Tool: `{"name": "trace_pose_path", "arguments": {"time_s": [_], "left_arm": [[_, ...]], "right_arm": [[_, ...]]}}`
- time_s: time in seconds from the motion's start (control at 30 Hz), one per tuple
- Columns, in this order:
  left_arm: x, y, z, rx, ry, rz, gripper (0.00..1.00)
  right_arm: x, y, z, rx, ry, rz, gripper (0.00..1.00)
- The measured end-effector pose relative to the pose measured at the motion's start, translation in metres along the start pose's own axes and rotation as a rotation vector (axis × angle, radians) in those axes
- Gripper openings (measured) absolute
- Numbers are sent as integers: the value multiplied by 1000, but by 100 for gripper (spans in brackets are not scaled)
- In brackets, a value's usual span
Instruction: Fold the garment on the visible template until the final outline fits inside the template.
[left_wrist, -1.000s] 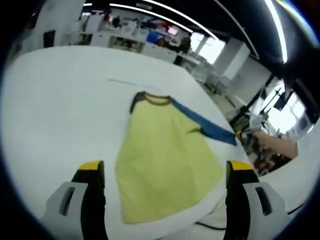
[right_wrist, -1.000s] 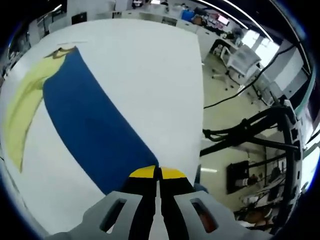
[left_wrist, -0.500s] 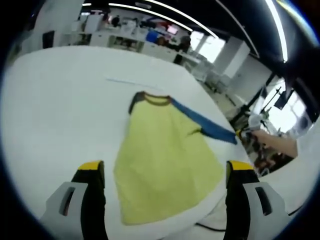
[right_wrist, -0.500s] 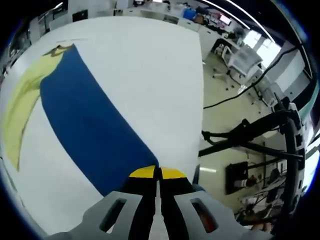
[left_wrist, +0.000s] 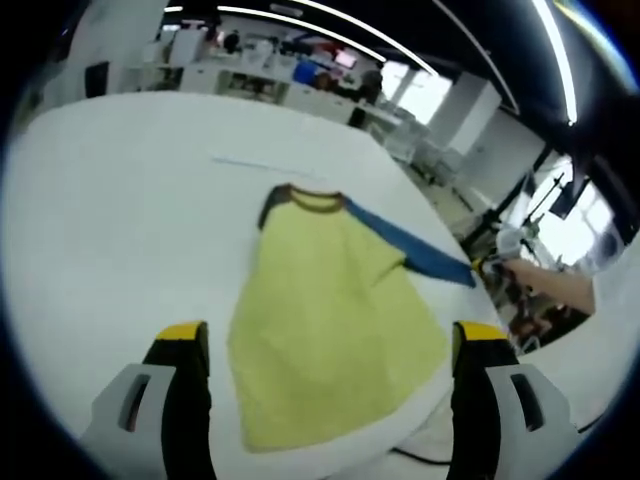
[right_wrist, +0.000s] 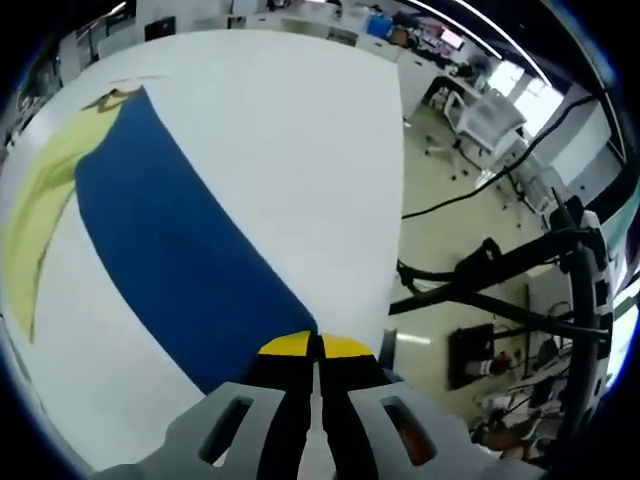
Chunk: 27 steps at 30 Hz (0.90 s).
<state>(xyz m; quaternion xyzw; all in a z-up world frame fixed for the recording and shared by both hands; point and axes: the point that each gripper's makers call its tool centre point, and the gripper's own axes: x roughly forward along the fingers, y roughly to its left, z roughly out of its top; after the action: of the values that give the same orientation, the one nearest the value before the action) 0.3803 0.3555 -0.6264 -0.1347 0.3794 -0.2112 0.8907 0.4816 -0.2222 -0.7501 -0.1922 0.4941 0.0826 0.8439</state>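
Right gripper view: right tool (right_wrist: 318, 345) stays clenched on blue sleeve (right_wrist: 175, 255), seemingly drawn slightly farther

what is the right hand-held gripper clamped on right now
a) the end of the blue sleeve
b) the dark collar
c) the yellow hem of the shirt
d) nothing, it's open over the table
a: in the right gripper view the right hand-held gripper has its yellow-tipped jaws shut on the end of the long blue fabric sleeve, which runs back across the white table to the yellow shirt body.
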Motion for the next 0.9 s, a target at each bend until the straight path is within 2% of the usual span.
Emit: {"name": "trace_pose_path", "arguments": {"time_s": [0.9], "left_arm": [[6, -2, 4, 6, 8, -4, 97]], "right_arm": [[7, -9, 0, -1, 12, 0, 3]]}}
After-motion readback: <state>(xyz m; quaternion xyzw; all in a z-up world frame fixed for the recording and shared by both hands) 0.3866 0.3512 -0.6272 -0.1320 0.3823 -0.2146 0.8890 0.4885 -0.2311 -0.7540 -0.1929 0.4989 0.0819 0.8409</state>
